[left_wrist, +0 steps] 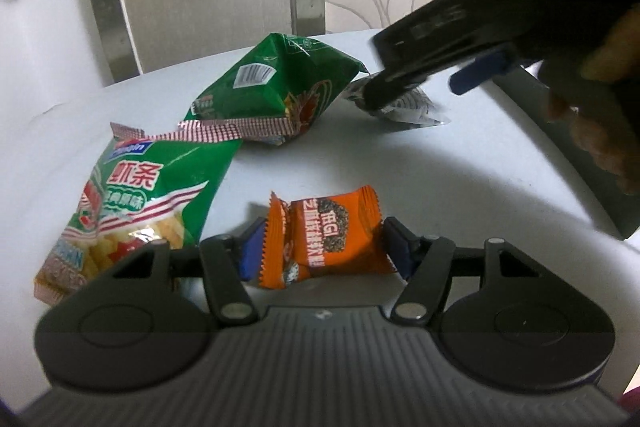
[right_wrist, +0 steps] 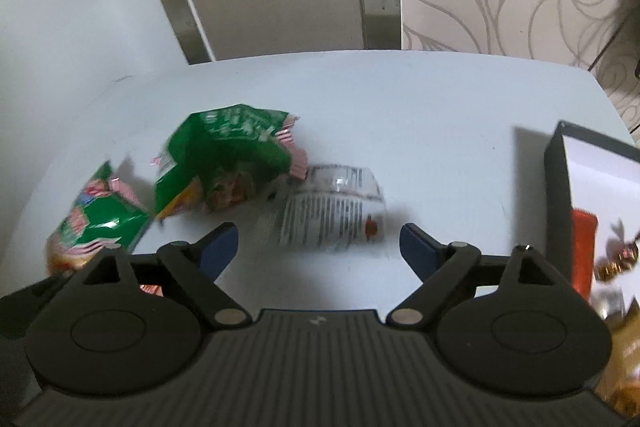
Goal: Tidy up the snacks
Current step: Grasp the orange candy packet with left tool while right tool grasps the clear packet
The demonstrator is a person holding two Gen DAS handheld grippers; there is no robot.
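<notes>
An orange snack packet (left_wrist: 326,239) sits pinched between the blue pads of the left gripper (left_wrist: 324,247), low over the white tabletop (left_wrist: 480,163). Just beyond, two green snack bags (left_wrist: 276,87) lie near a clear wrapper (right_wrist: 332,207), over which the right gripper (right_wrist: 320,247) hangs with jaws spread wide, beside a black-rimmed box (right_wrist: 556,195).

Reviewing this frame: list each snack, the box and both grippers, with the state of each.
orange packet: sealed, clamped between left gripper pads
clear packet: on table, ungripped
crumpled green bag: on table
flat green bag: lying on table
box: open, snacks inside
right gripper: open, above clear packet
</notes>
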